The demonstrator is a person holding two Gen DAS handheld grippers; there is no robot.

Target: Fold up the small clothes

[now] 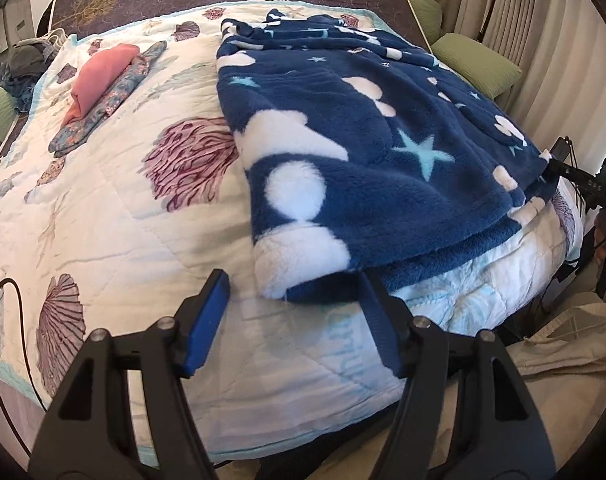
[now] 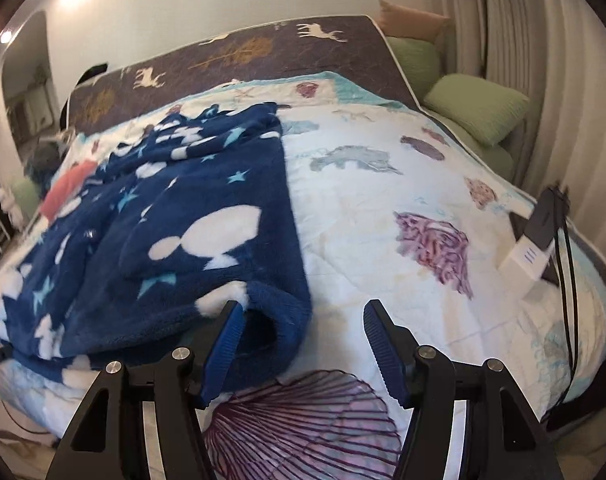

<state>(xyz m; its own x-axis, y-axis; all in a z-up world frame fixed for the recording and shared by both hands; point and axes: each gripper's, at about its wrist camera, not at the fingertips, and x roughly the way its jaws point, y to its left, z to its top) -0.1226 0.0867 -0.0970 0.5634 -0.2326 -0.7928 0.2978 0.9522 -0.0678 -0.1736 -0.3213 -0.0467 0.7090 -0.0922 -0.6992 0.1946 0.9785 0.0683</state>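
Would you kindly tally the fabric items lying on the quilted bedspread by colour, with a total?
Navy fleece garment with white clouds and pale blue stars: 1
Coral-pink folded cloth: 1
Blue floral-print folded cloth: 1
Total: 3

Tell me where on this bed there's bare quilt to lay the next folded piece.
Two bare patches of quilt: one between the blue star-print fleece and the pink and floral folded clothes at the far left; the other, in the right wrist view, between the fleece's right edge and the white adapter with its cables. The near edge is crowded: both tongs work at the fleece hem.
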